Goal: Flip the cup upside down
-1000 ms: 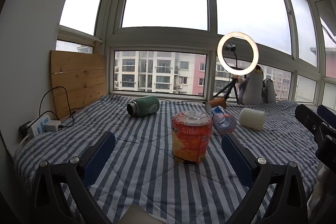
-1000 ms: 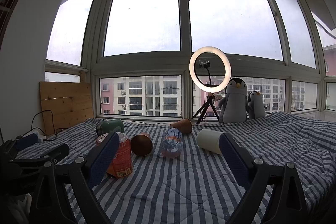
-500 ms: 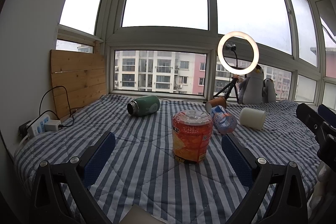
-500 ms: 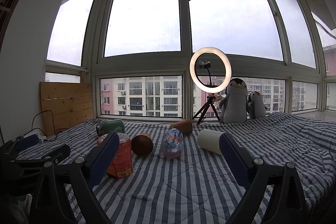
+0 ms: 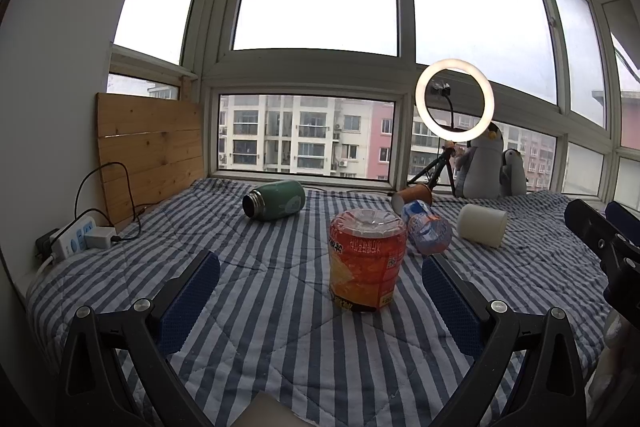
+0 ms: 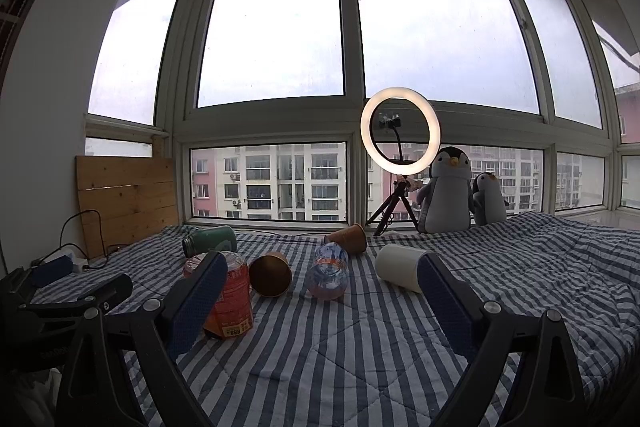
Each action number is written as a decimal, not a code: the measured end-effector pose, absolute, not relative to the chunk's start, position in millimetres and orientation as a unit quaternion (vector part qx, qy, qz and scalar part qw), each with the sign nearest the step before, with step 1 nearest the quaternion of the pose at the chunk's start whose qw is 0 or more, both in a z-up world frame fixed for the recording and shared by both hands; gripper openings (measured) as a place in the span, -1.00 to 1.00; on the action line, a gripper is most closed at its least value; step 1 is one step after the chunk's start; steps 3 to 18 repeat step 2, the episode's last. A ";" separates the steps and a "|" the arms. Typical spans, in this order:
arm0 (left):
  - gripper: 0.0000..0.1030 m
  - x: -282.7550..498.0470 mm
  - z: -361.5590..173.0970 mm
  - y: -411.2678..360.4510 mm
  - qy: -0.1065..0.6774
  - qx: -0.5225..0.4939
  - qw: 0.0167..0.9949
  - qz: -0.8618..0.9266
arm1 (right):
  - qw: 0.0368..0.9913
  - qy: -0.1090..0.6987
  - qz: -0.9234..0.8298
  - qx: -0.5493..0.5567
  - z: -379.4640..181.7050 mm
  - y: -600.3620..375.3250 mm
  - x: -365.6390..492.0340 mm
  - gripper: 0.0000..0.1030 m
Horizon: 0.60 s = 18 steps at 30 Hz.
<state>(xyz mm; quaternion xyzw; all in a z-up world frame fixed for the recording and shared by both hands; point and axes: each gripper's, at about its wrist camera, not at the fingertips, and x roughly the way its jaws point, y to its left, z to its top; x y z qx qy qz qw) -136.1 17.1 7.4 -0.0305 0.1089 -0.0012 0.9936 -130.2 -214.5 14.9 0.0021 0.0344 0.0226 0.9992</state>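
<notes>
An orange-red plastic cup [image 5: 365, 261] stands on the striped bedspread with its clear end up, a little ahead of my open left gripper [image 5: 320, 291]. In the right wrist view the same cup [image 6: 230, 297] sits partly behind my left finger. My right gripper [image 6: 320, 301] is open and empty, apart from everything. A brown paper cup [image 6: 271, 273] lies on its side, mouth toward me. A second brown cup [image 6: 349, 239] lies further back. A white cup [image 6: 398, 267] lies on its side at the right.
A green flask [image 5: 276, 203] and a clear plastic bottle [image 5: 428, 233] lie on the bed. A ring light on a tripod [image 6: 400, 155] and two penguin toys [image 6: 448, 195] stand by the window. A power strip [image 5: 76, 237] and a wooden board [image 5: 150, 155] are at the left.
Both views have shifted only very slightly. No object has moved and both grippers stay open.
</notes>
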 end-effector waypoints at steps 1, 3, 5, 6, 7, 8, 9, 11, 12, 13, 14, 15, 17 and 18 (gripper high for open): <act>0.99 -136.2 7.2 16.9 0.109 -0.030 0.994 -0.001 | 0.999 0.035 0.023 0.002 14.6 -215.0 -130.3 0.83; 0.99 -136.2 7.0 16.5 0.109 -0.029 0.994 -0.001 | 0.999 0.035 0.023 0.002 14.5 -214.9 -130.1 0.83; 0.99 -136.2 7.0 16.5 0.109 -0.029 0.994 -0.001 | 0.999 0.035 0.023 0.002 14.5 -214.9 -130.1 0.83; 0.99 -136.2 7.0 16.5 0.109 -0.029 0.994 -0.001 | 0.999 0.035 0.023 0.002 14.5 -214.9 -130.1 0.83; 0.99 -136.2 7.0 16.5 0.109 -0.029 0.994 -0.001 | 0.999 0.035 0.023 0.002 14.5 -214.9 -130.1 0.83; 0.99 -136.2 7.0 16.5 0.109 -0.029 0.994 -0.001 | 0.999 0.035 0.023 0.002 14.5 -214.9 -130.1 0.83; 0.99 -136.2 7.0 16.5 0.109 -0.029 0.994 -0.001 | 0.999 0.035 0.023 0.002 14.5 -214.9 -130.1 0.83; 0.99 -136.2 7.0 16.5 0.109 -0.029 0.994 -0.001 | 0.999 0.035 0.023 0.002 14.5 -214.9 -130.1 0.83; 0.99 -136.2 7.0 16.5 0.109 -0.029 0.994 -0.001 | 0.999 0.035 0.023 0.002 14.5 -214.9 -130.1 0.83; 0.99 -136.2 7.0 16.5 0.109 -0.029 0.994 -0.001 | 0.999 0.035 0.023 0.002 14.5 -214.9 -130.1 0.83; 0.99 -136.2 7.0 16.5 0.109 -0.029 0.994 -0.001 | 0.999 0.035 0.023 0.002 14.5 -214.9 -130.1 0.83; 0.99 -136.2 7.0 16.5 0.109 -0.029 0.994 -0.001 | 0.999 0.035 0.023 0.002 14.5 -214.9 -130.1 0.83; 0.99 -136.2 7.0 16.5 0.109 -0.029 0.994 -0.001 | 0.999 0.035 0.023 0.002 14.5 -214.9 -130.1 0.83; 0.99 -136.2 7.0 16.5 0.109 -0.029 0.994 -0.001 | 0.999 0.035 0.023 0.002 14.5 -214.9 -130.1 0.83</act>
